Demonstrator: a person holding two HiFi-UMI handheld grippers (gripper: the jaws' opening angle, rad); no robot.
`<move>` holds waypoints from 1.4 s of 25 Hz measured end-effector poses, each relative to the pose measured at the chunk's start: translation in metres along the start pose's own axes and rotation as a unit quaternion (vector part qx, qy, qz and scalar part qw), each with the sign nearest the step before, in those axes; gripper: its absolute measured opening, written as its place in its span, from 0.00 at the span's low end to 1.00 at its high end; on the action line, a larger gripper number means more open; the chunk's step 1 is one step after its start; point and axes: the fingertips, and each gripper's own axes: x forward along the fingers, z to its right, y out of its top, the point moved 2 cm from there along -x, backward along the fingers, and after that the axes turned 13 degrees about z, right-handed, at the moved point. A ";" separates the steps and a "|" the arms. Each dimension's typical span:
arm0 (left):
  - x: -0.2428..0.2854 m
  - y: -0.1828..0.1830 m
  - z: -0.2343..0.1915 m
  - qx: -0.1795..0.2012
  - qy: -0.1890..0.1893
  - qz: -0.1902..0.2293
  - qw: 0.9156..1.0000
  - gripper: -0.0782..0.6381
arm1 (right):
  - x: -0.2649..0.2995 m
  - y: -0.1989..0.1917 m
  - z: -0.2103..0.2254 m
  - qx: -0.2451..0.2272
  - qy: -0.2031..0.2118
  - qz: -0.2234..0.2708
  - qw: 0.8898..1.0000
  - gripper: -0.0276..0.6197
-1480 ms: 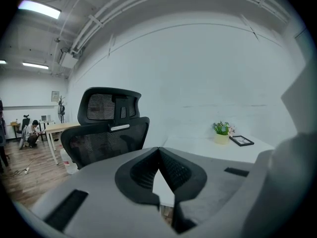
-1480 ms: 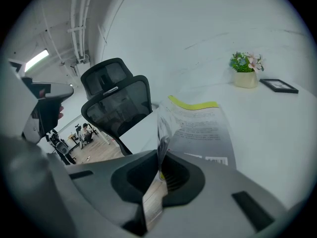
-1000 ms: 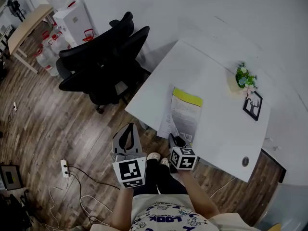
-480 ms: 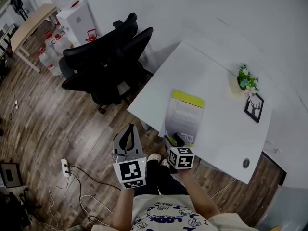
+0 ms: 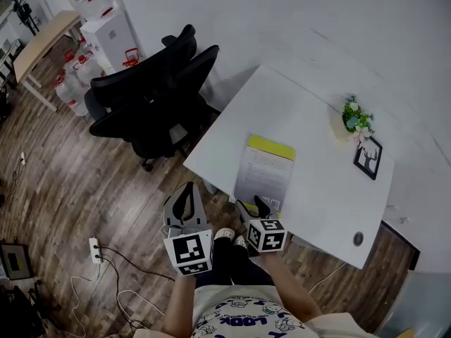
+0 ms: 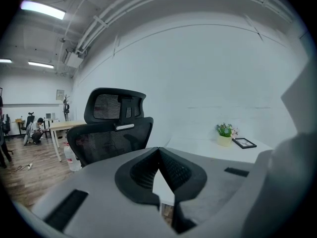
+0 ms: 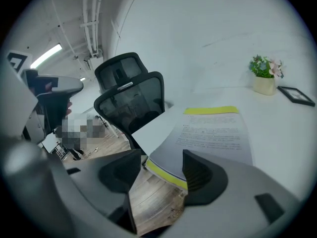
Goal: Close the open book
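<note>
The book (image 5: 264, 171) lies shut and flat on the white table (image 5: 317, 139), its yellow strip at the far end. My right gripper (image 5: 252, 206) sits at the book's near edge. Its jaws have just been opening and stand wide. In the right gripper view the book's (image 7: 213, 133) near corner lies between the jaws of the right gripper (image 7: 162, 155), and neither pad presses on it. My left gripper (image 5: 186, 197) hangs over the floor left of the table, apart from the book. In its own view the left gripper (image 6: 158, 150) has its tips together and holds nothing.
A black office chair (image 5: 155, 90) stands left of the table. A small potted plant (image 5: 354, 118) and a picture frame (image 5: 369, 157) sit at the table's far right. A power strip with cables (image 5: 95, 245) lies on the wooden floor. Water bottles (image 5: 70, 76) stand at the back left.
The book's raised leaf has come down and the book now lies flat and shut. The right gripper's jaws have spread apart at its near edge. The left gripper has stayed put.
</note>
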 end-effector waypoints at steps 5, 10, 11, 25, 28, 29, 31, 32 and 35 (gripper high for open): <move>0.007 0.011 0.006 0.004 -0.010 0.014 1.000 0.14 | -0.010 0.047 0.005 -0.015 -0.018 0.061 0.998 0.44; 0.017 0.029 0.014 0.008 -0.021 0.034 0.999 0.14 | -0.026 0.114 0.009 -0.054 -0.024 0.144 0.988 0.43; 0.019 0.034 0.015 0.008 -0.022 0.039 0.999 0.14 | -0.029 0.126 0.009 -0.060 -0.026 0.157 0.985 0.43; 0.048 0.100 0.027 0.001 -0.043 0.104 0.994 0.14 | -0.077 0.248 0.005 -0.160 -0.070 0.293 0.940 0.19; 0.052 0.109 0.028 -0.002 -0.048 0.112 0.993 0.14 | -0.080 0.260 0.005 -0.167 -0.077 0.303 0.935 0.15; 0.054 0.112 0.029 -0.002 -0.048 0.115 0.992 0.14 | -0.081 0.264 0.005 -0.169 -0.081 0.307 0.933 0.14; 0.056 0.117 0.030 0.000 -0.050 0.122 0.991 0.14 | -0.085 0.270 0.006 -0.173 -0.088 0.312 0.930 0.13; 0.056 0.120 0.030 0.001 -0.050 0.124 0.991 0.14 | -0.086 0.272 0.006 -0.173 -0.090 0.315 0.929 0.13; 0.061 0.127 0.032 0.001 -0.054 0.131 0.990 0.14 | -0.089 0.280 0.007 -0.170 -0.095 0.320 0.927 0.12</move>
